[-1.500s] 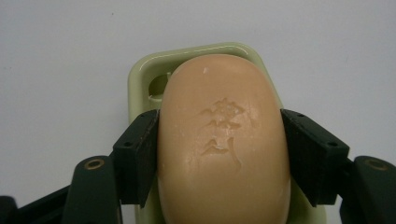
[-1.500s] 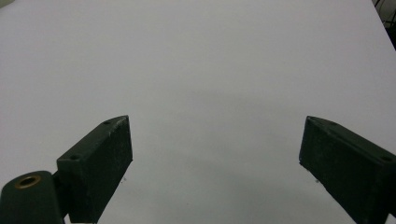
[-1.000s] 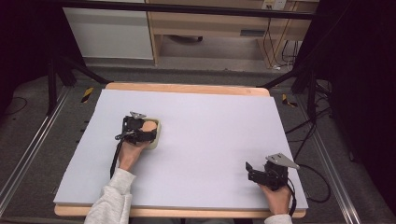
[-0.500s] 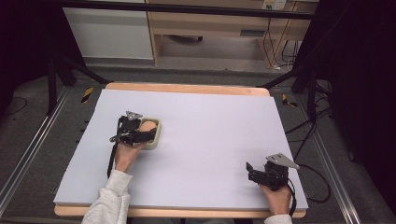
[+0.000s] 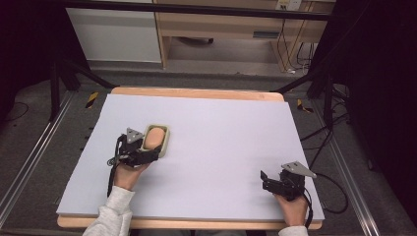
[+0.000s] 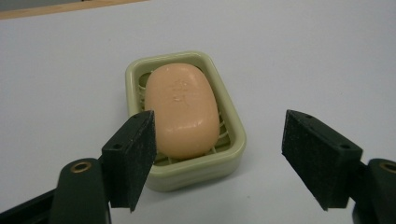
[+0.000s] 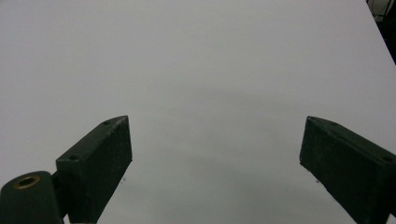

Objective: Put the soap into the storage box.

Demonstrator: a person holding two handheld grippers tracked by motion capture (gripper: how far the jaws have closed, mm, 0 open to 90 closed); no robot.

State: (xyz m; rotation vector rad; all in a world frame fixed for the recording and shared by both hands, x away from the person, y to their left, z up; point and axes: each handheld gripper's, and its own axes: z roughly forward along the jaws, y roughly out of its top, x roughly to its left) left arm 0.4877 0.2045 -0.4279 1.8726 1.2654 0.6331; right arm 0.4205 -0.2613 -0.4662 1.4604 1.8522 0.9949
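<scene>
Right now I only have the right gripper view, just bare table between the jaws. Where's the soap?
Observer: The soap lies in a green dish on the table's left half, in front of the left hand-held gripper.
Operator: Is that gripper holding it?
Observer: No, its jaws stand open just short of the dish.
Operator: And mine?
Observer: The right hand-held gripper is at the table's near right corner, far from the dish.

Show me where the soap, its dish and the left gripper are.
soap (image 6: pixel 182 109), left gripper view, middle of its top.
soap dish (image 6: pixel 196 170), left gripper view, near rim.
left gripper (image 6: pixel 217 161), left gripper view, midway between its open fingers.
</scene>
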